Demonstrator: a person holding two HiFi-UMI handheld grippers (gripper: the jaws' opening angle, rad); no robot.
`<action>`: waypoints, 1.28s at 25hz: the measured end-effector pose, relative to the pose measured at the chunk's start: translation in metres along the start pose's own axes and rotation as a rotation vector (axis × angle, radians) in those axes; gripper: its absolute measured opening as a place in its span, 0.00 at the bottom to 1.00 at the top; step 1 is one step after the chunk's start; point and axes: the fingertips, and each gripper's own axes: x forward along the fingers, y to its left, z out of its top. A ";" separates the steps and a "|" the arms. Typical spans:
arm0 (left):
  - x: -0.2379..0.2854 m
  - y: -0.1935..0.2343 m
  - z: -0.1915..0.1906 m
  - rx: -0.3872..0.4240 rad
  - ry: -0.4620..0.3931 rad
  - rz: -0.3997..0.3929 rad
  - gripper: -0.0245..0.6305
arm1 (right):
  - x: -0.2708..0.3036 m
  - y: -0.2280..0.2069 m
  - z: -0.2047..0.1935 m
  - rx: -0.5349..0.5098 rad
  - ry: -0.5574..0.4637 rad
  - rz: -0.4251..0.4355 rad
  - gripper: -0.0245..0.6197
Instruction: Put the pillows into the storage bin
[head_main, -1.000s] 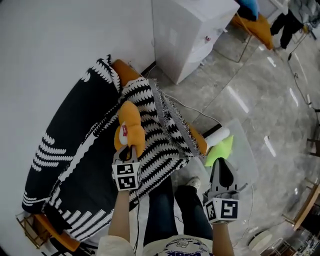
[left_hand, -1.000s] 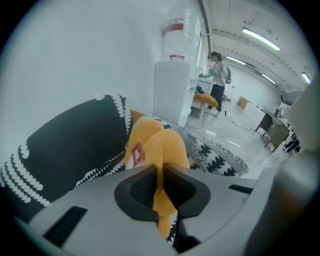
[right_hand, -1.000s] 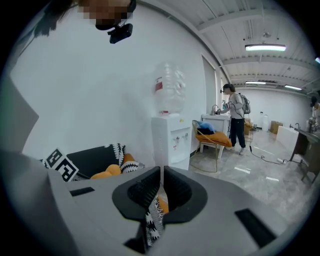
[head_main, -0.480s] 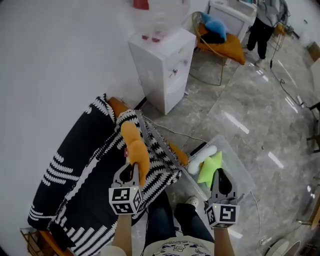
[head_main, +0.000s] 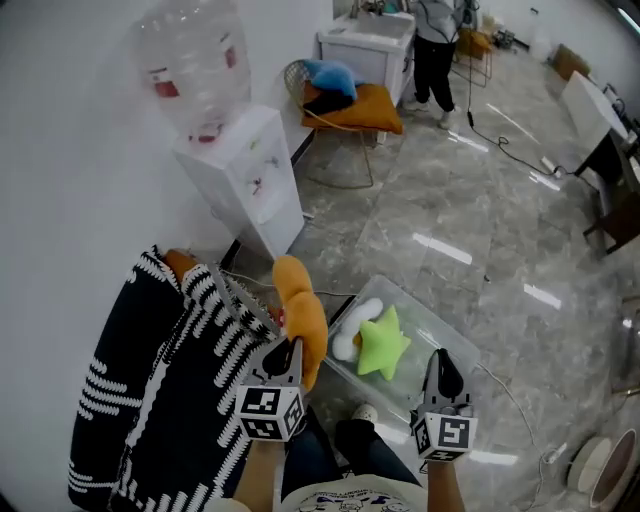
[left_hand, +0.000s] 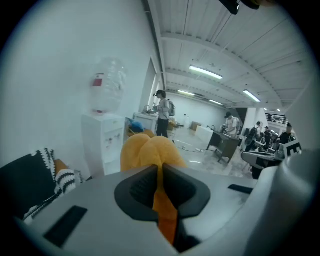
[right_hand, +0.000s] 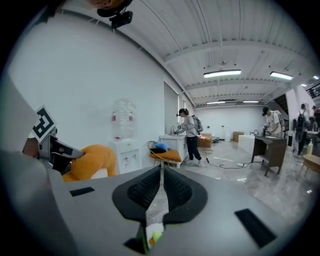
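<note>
My left hand-held gripper (head_main: 284, 352) pinched an edge fold of the plump orange plush pillow (head_main: 303, 312), which seemed soft and light. My right hand-held gripper (head_main: 443, 362) was closed and empty.

Open office: desks (right_hand: 269, 146), water dispenser (head_main: 243, 178)

Your left gripper (head_main: 288, 348) is a pale grey moulded shell. Black ribbed pads (left_hand: 141, 189) sit in a dark recess at its front, with flat dark rectangular slots on the casing beside it. A white cube with black square markers (head_main: 268, 412) is fixed at its rear. Your right gripper (head_main: 441, 358) is the same build, with its own white marker cube (head_main: 443, 436). You wear dark blue jeans (head_main: 310, 462), a white top with dark blue print (head_main: 345, 497) and a light-coloured shoe (head_main: 365, 412).
</note>
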 end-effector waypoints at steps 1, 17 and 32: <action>0.009 -0.022 -0.001 0.014 0.010 -0.032 0.09 | -0.008 -0.017 -0.002 0.009 -0.002 -0.027 0.09; 0.134 -0.291 -0.081 0.153 0.282 -0.559 0.09 | -0.115 -0.200 -0.067 0.182 0.067 -0.456 0.09; 0.242 -0.395 -0.232 0.287 0.556 -0.883 0.09 | -0.130 -0.256 -0.170 0.300 0.215 -0.799 0.09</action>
